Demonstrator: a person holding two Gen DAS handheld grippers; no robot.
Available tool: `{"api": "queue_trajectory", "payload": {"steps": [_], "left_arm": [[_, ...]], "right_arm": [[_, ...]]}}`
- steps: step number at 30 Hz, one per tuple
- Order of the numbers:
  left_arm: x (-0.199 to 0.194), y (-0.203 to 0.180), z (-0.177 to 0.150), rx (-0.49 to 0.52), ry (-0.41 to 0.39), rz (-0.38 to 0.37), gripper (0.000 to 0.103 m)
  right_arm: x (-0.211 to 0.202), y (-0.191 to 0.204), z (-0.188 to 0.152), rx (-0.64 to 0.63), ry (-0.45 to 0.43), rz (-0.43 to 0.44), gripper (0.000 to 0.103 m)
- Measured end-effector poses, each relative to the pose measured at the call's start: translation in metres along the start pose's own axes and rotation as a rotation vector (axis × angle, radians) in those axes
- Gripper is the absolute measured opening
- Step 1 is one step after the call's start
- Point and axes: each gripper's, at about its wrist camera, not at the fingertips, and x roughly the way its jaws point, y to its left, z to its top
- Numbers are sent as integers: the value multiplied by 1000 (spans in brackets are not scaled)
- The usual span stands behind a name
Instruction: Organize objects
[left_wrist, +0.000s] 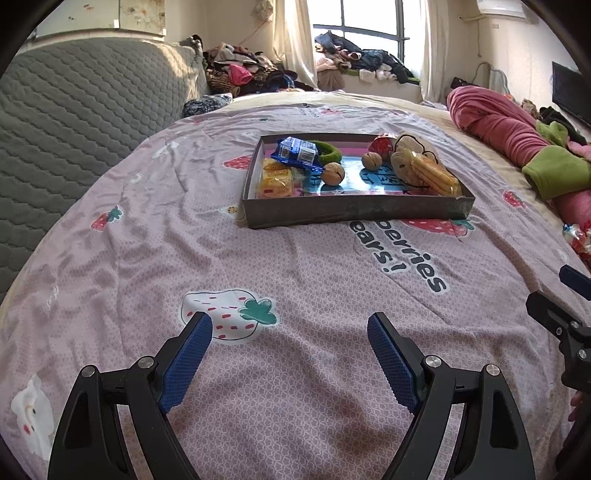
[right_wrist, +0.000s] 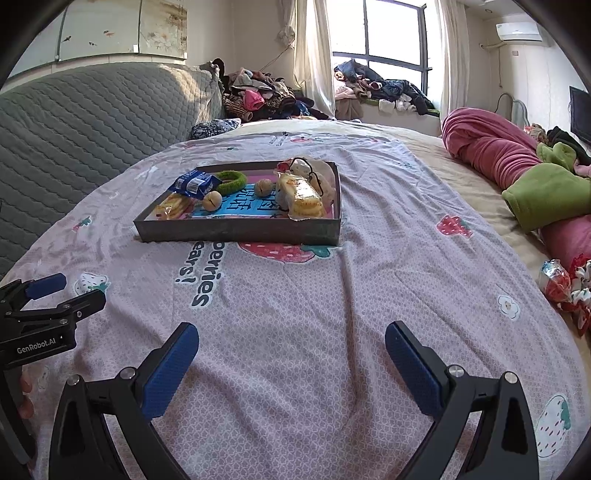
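- A shallow dark cardboard tray (left_wrist: 354, 212) with a pink and blue printed floor lies flat on the pink strawberry-print bedsheet (left_wrist: 258, 258).
- A blue crinkled snack packet (left_wrist: 295, 153) lies in the tray's far left corner, partly over a green fuzzy hair ring (left_wrist: 327, 151).
- A yellow clear-wrapped cake packet (left_wrist: 275, 179) lies at the tray's near left.
- Two brown walnuts (left_wrist: 332, 172) sit apart mid-tray, the second one (left_wrist: 371, 160) further right.
- A red round wrapped sweet (left_wrist: 382, 146) sits at the back right.
- A clear bag of yellow biscuits (left_wrist: 434, 175) lies along the right wall, over a beige plush piece (left_wrist: 408, 147).
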Motion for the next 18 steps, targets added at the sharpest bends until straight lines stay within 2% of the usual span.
{"api": "queue_trajectory", "payload": {"steps": [4, 8, 18], "left_arm": [[0, -1, -1, 7, -9, 10, 87], [0, -4, -2, 29, -22, 56, 87], [1, -7, -2, 34, -12, 13, 87]], "right_arm": [[1, -1, -1, -2, 5, 0, 102], [2, -1, -1, -9, 10, -4, 102], [5, -1, -3, -5, 19, -3, 102]]}}
